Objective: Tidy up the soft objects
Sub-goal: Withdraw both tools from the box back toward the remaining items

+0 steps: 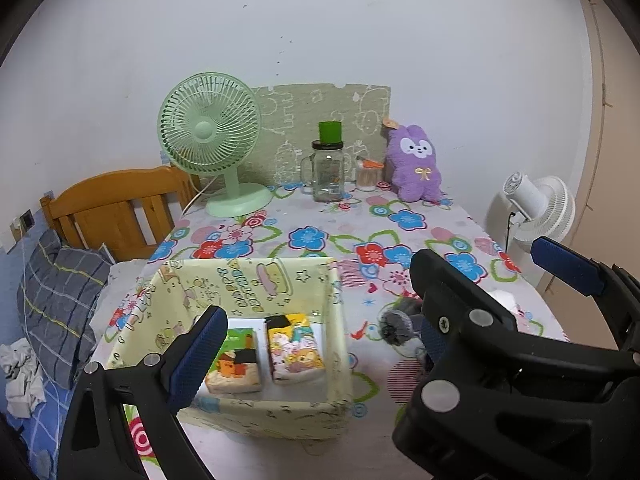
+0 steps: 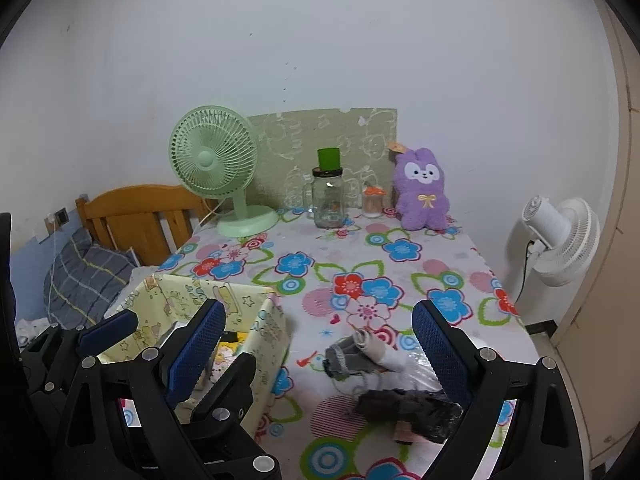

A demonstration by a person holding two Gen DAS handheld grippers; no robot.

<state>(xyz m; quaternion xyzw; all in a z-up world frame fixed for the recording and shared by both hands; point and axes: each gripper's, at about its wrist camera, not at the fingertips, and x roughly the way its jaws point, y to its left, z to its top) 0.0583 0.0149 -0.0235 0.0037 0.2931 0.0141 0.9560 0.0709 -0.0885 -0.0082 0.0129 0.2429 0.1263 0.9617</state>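
A pale yellow fabric storage box point(image 1: 256, 280) stands on the flowered table; it also shows in the right wrist view point(image 2: 264, 332). Two tissue packs lie inside, one green-orange point(image 1: 236, 364) and one yellow point(image 1: 296, 348). A rolled grey and white sock bundle point(image 2: 360, 354) and a dark packaged bundle point(image 2: 408, 404) lie right of the box. My left gripper point(image 1: 316, 344) is open and empty above the box. My right gripper point(image 2: 316, 356) is open and empty above the socks. A purple plush bunny point(image 1: 416, 164) sits at the table's back.
A green desk fan point(image 1: 212, 140), a glass jar with green cup point(image 1: 328, 168) and a small toothpick jar point(image 1: 368, 176) stand at the back. A white floor fan point(image 2: 560, 232) stands off the right edge. A bed with wooden headboard point(image 1: 120, 208) lies left.
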